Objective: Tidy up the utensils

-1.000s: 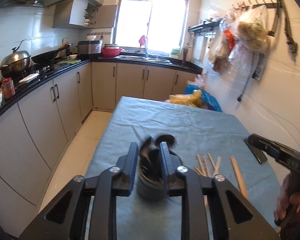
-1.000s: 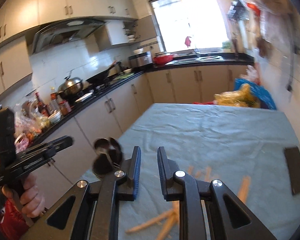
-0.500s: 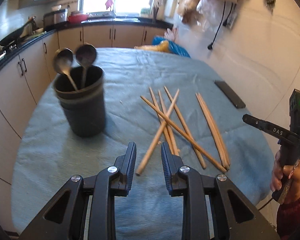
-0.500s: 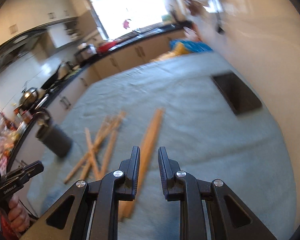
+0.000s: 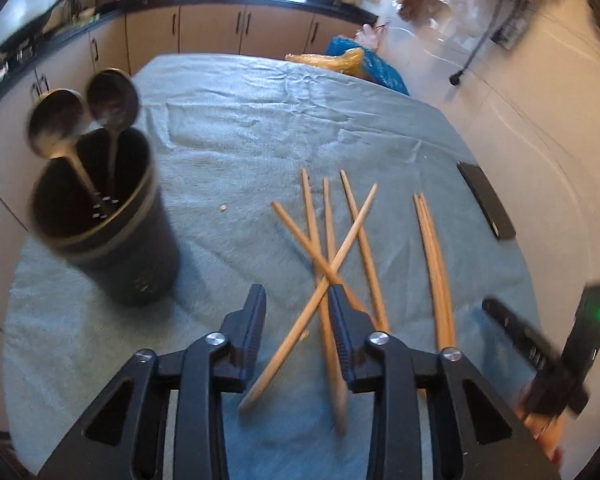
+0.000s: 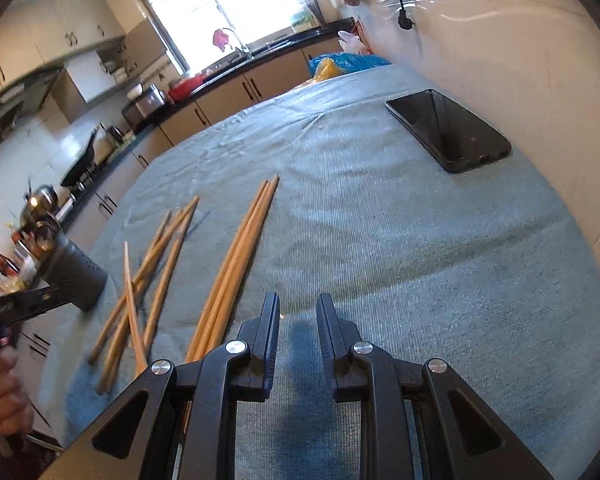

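Left wrist view only: two spoons (image 5: pixel 80 120) standing in a dark holder (image 5: pixel 100 236) at the left of the counter (image 5: pixel 240 128). Right wrist view only: the full face of a black phone (image 6: pixel 448 130) near the wall-side edge.

Left gripper (image 5: pixel 298 300): jaws opening above the crossed chopsticks (image 5: pixel 332 240), nothing pressed between them. Right gripper (image 6: pixel 298 308): jaws slightly apart, only bare cloth between them, with a straight bundle of chopsticks (image 6: pixel 240 252) just beside it on the left.

The counter carries a wrinkled blue-grey cloth. Kitchen cabinets (image 5: pixel 212 28) and a bright window lie beyond. The cloth's far half is open; bags (image 5: pixel 356 62) sit at the far edge.
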`<state>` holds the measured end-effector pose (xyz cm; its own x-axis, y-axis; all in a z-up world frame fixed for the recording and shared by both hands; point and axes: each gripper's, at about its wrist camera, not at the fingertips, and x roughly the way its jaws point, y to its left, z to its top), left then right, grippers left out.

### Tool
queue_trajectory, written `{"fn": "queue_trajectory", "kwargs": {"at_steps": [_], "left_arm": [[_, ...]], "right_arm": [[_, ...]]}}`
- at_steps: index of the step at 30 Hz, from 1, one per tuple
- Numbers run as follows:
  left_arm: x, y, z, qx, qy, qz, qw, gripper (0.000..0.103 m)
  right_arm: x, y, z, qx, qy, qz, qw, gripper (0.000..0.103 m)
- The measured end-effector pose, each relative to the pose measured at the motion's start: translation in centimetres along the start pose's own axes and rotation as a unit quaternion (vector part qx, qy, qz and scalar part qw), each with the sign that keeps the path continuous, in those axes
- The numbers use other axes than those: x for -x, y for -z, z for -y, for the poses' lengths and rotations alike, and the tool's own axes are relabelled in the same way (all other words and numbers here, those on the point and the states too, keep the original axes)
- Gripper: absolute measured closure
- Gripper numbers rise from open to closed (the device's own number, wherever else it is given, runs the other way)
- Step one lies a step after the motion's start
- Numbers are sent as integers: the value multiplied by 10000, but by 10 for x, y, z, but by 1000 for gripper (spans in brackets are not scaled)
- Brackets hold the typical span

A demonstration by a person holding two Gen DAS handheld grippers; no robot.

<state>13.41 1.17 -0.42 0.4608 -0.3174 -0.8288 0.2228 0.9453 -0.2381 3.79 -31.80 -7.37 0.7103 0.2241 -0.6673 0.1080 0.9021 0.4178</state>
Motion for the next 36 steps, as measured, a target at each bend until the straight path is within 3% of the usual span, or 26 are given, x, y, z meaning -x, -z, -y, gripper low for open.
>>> {"fn": "queue_trajectory", "kwargs": {"at_steps": [7,13,14,15,17,24,30,36], "left_arm": [[-47,-28,-4,932,115,-621,9936,68],[-68,-38,-7,1245,148,-736,9894,68],[-70,-39,-6,1259,163,-759,9890,75],[-73,-39,-4,1240,232,-790,9889,91],[-76,-41,-2,1201,245,-794,9893,93],[-50,-33,4,804,474,-479,9945,95],[-3,-22,13,392,504,144,9979,94],[29,-15,17,88,457,612,9970,94]], "right_arm": [[0,0,5,-140,-225,0,9996,82],[1,1,8,-203,-375,35,9991,80],[0,0,7,-194,-377,35,9991,80],[0,0,6,-184,-367,33,9992,79],[0,0,5,-168,-322,18,9993,79],[-7,-9,-1,-121,-142,-292,9994,79],[-22,-62,-23,-15,-119,-581,9982,79],[-79,-100,-41,139,206,-1272,9916,75]]}}
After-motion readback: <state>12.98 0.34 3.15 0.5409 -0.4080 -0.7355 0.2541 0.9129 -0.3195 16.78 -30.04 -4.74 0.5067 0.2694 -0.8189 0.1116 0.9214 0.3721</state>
